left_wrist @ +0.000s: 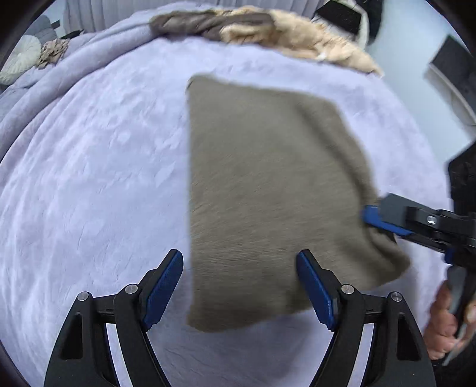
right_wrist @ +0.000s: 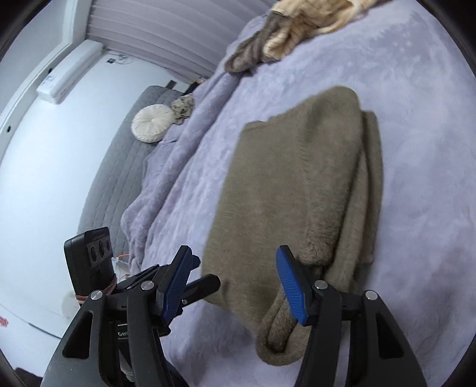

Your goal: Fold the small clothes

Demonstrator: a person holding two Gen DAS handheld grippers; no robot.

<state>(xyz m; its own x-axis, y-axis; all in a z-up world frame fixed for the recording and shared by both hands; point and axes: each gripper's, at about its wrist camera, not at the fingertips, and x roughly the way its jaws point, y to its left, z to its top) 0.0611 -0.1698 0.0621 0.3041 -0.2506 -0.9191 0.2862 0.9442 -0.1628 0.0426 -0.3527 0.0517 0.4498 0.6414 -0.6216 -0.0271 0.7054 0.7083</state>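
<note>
A taupe knit garment lies folded in a rough rectangle on the lavender bed cover. My left gripper is open, its blue pads straddling the garment's near edge, just above it. My right gripper is open over the garment's near corner; its right pad sits against a folded sleeve roll. In the left wrist view the right gripper reaches the garment's right edge.
A pile of grey and cream clothes lies at the bed's far edge. A round cream cushion sits on a grey quilted mat beside the bed. White furniture stands beyond. Dark items stand to the right.
</note>
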